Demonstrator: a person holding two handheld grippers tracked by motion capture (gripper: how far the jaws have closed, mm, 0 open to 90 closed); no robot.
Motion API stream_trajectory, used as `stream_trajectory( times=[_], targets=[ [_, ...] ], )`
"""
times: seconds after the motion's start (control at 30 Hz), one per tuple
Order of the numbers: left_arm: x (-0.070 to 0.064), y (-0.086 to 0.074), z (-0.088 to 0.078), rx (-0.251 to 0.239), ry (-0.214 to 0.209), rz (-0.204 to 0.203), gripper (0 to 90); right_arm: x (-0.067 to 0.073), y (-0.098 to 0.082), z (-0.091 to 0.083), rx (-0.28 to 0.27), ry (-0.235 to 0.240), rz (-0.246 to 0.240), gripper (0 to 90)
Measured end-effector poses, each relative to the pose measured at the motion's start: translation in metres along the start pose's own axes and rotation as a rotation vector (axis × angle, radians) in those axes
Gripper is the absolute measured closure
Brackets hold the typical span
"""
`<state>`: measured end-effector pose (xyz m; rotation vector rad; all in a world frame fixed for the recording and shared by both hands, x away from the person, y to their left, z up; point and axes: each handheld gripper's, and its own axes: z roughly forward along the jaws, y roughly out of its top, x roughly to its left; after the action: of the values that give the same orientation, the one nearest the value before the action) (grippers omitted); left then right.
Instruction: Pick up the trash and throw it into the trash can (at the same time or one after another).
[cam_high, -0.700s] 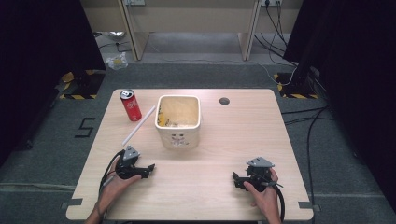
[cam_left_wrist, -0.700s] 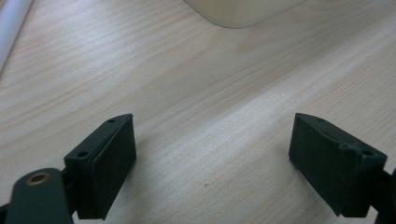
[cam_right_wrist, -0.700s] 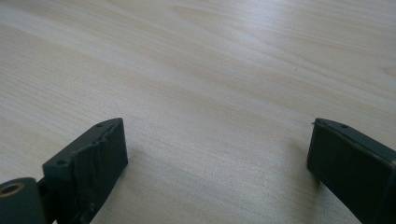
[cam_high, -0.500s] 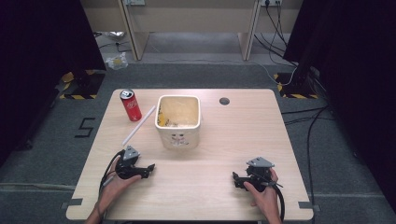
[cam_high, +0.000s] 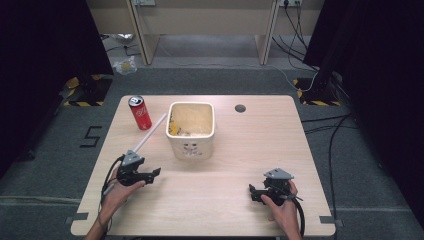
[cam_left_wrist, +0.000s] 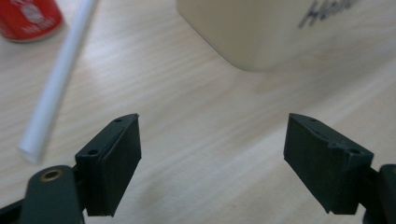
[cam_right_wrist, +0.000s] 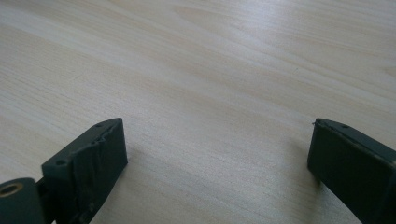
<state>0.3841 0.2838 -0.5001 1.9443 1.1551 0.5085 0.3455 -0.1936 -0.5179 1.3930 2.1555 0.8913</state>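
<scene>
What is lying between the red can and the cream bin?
A white straw lies slanted on the table between the red can and the cream bin, seen from the high view.

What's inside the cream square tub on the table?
The cream square plastic tub holds yellowish and pale scraps along its near and left inner sides. Its near wall hides the bottom beneath them.

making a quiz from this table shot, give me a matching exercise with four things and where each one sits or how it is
Things:
1. can
2. straw
3. tub
4. left gripper

Places or states:
A. cream, mid table, scraps inside
B. open, nothing between its jaws
C. red, upright at the far left
D. white, lying slantwise between can and tub

Pairs: 1-C, 2-D, 3-A, 4-B
</scene>
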Motion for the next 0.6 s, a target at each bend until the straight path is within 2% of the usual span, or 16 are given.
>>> stream_trajectory(
  times=[0.03, 0.17, 0.27, 0.4, 0.6],
  targets=[
    [0.0, 0.0, 0.0, 0.0, 0.0, 0.0, 18.8, 0.0, 0.0, 0.0, 0.0, 0.0, 0.002, 5.0],
    [0.014, 0.004, -0.001, -0.013, 0.027, -0.024, 19.7, 0.0, 0.0, 0.0, 0.001, 0.001, 0.0, 5.0],
    [0.021, 0.006, -0.001, -0.003, 0.036, -0.026, 19.8, 0.0, 0.0, 0.0, 0.001, 0.0, 0.002, 5.0],
    [0.032, 0.01, 0.005, 0.007, 0.059, -0.039, 19.5, 0.0, 0.0, 0.0, 0.0, 0.0, 0.002, 5.0],
    [0.047, 0.018, 0.016, 0.023, 0.065, -0.061, 17.5, 0.0, 0.0, 0.0, 0.002, 0.001, 0.002, 5.0]
  ],
)
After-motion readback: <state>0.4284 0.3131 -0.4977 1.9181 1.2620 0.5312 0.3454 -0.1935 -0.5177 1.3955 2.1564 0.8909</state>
